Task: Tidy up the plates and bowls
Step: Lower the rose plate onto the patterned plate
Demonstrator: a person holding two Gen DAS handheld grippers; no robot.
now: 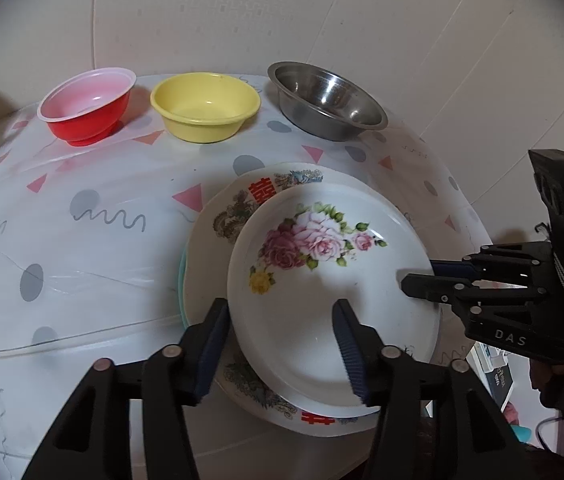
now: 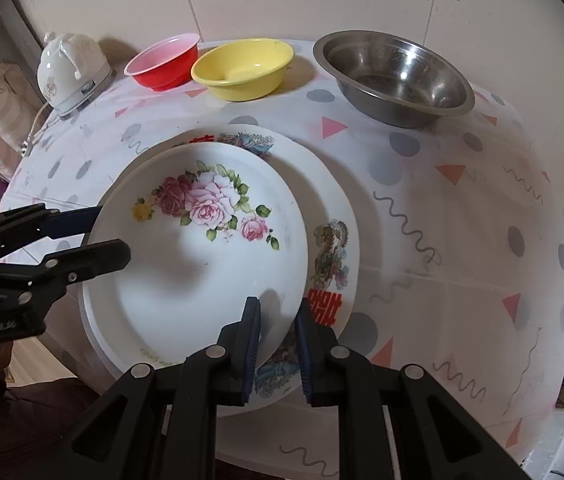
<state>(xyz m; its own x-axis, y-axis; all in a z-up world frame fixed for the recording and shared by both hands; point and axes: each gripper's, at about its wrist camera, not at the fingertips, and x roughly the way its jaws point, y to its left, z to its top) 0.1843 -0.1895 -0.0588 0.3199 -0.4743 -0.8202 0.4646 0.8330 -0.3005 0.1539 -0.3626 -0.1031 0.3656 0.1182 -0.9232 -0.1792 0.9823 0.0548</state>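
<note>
rose plate [image 1: 322, 280] atop plate stack [image 1: 218, 216]; left tool [image 1: 282, 344] released astride rim; right tool [image 2: 278, 344] clenched on rim.

I see glossy glazed plates [image 1: 334, 280], a brushed steel bowl [image 1: 328, 100], two smooth plastic bowls [image 1: 206, 106] — and a slick, wrinkled plastic tablecloth [image 1: 82, 240].

Round tabletop [image 2: 462, 280] under a patterned plastic cover. At the back: red bowl [image 2: 164, 62], yellow bowl [image 2: 244, 68], steel bowl [image 2: 396, 76], white kettle [image 2: 70, 74]. Plate stack [image 2: 334, 216] near the front.
</note>
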